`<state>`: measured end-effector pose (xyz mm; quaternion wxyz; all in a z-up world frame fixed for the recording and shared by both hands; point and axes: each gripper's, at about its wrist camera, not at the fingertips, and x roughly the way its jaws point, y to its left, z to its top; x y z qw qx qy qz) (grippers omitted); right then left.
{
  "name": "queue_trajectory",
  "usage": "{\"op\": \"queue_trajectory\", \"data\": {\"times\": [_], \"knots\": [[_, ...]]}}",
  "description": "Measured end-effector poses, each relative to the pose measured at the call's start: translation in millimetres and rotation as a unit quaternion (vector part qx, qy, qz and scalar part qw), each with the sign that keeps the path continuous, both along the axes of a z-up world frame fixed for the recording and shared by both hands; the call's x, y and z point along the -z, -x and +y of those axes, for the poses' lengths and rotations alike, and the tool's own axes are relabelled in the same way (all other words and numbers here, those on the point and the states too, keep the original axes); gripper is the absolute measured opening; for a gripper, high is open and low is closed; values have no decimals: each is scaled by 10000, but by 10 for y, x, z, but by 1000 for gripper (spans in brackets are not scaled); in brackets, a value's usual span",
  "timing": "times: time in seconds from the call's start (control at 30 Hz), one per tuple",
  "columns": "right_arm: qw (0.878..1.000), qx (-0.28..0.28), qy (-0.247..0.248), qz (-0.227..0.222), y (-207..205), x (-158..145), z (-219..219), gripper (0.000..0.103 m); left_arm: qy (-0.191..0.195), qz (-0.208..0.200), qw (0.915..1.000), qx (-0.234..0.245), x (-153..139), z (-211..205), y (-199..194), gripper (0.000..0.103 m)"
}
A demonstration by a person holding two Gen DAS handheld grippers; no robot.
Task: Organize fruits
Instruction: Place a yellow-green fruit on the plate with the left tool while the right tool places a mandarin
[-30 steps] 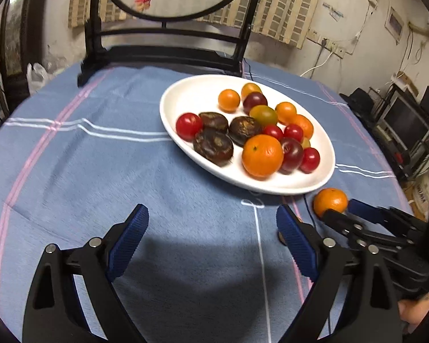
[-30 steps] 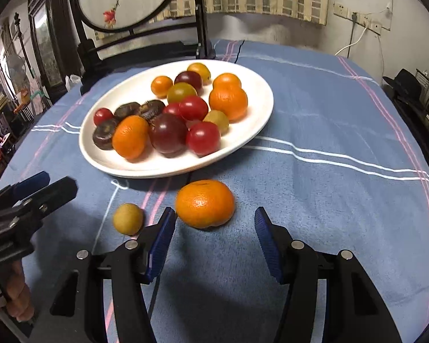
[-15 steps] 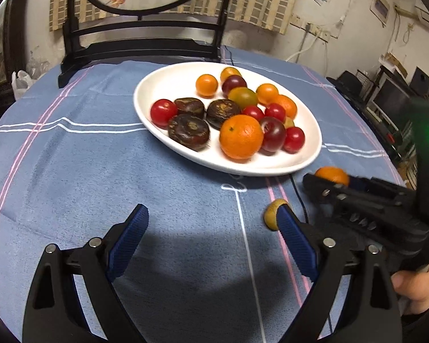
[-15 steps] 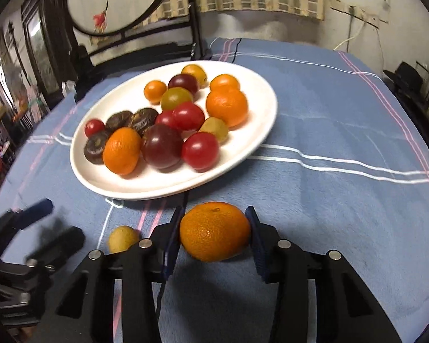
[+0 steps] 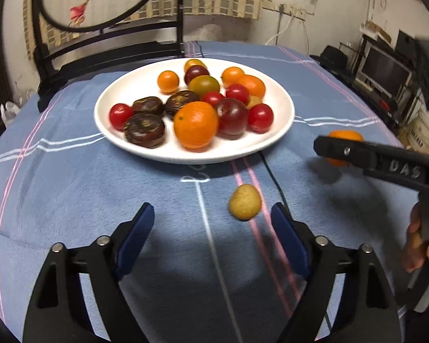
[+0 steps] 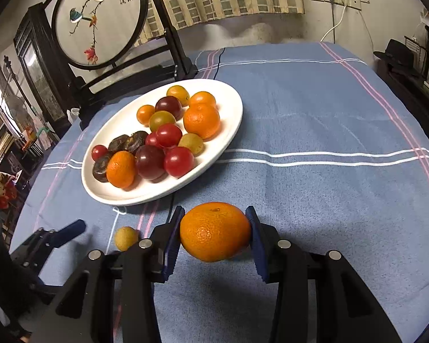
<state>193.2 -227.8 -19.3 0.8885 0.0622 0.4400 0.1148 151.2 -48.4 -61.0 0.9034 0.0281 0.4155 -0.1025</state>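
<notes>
Presently the right claw [image 6: 213,233] is clamped on the mandarin [image 6: 214,231], lifted clear for the plate [image 6: 231,137]; the left claw [image 5: 211,223], recently narrowed yet apart, is aligned toward the yellow fruit [image 5: 245,202] on the desk [image 6: 329,120].

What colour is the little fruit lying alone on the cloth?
Dull yellow small fruit, clearest in the left wrist view.

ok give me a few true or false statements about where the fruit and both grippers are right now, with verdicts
1. The right gripper grips a mandarin. True.
2. The small yellow fruit lies on the white plate. False: it lies on the blue tablecloth.
3. The left gripper holds the yellow fruit. False: its jaws, just closing, stand open and hold nothing.
4. The plate holds red tomatoes. True.
</notes>
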Motion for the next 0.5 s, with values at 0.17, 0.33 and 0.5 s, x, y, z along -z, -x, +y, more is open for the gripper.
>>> {"op": "queue_trajectory", "data": {"times": [0.17, 0.33, 0.5], "knots": [[9999, -51, -45, -102, 48, -74, 15, 44, -243, 217, 9993, 202, 107, -216, -138, 55], [9999, -90, -45, -49, 39, -50, 38, 44, -241, 167, 9993, 241, 90, -245, -223, 25], [9999, -72, -44, -119, 47, -48, 37, 44, -188, 135, 9995, 203, 2, -164, -146, 24]]}}
